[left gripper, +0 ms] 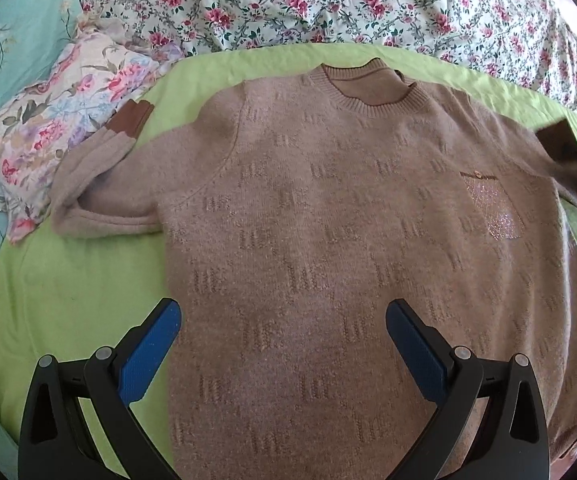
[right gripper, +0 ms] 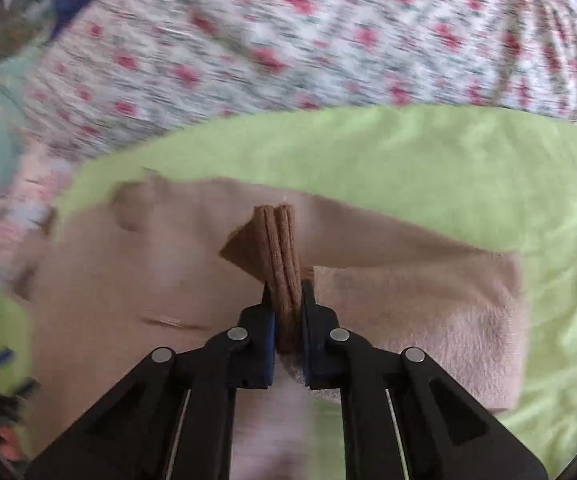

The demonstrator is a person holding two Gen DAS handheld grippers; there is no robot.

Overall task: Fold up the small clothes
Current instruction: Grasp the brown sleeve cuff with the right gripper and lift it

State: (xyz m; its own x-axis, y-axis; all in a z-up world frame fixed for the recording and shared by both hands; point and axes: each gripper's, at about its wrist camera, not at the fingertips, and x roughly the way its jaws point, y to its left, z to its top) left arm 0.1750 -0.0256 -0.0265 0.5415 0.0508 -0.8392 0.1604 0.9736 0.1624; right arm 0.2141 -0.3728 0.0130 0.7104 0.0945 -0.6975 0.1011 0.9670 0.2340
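Beige knit sweater (left gripper: 328,200) lies flat, front up, on a green cloth (left gripper: 68,280) spread over the bed; collar toward the floral quilt (left gripper: 328,0); sparkly chest pocket (left gripper: 492,208) near its right side; one sleeve (left gripper: 100,176) folded back on itself at the left, brown cuff up, beside a floral pillow (left gripper: 48,120); left gripper (left gripper: 284,312) hangs over the sweater's lower body, jaws wide apart, nothing between them; right gripper (right gripper: 286,292) clamped tight on the other sleeve's brown cuff (right gripper: 276,240), lifted above the sweater; right-wrist view blurred.
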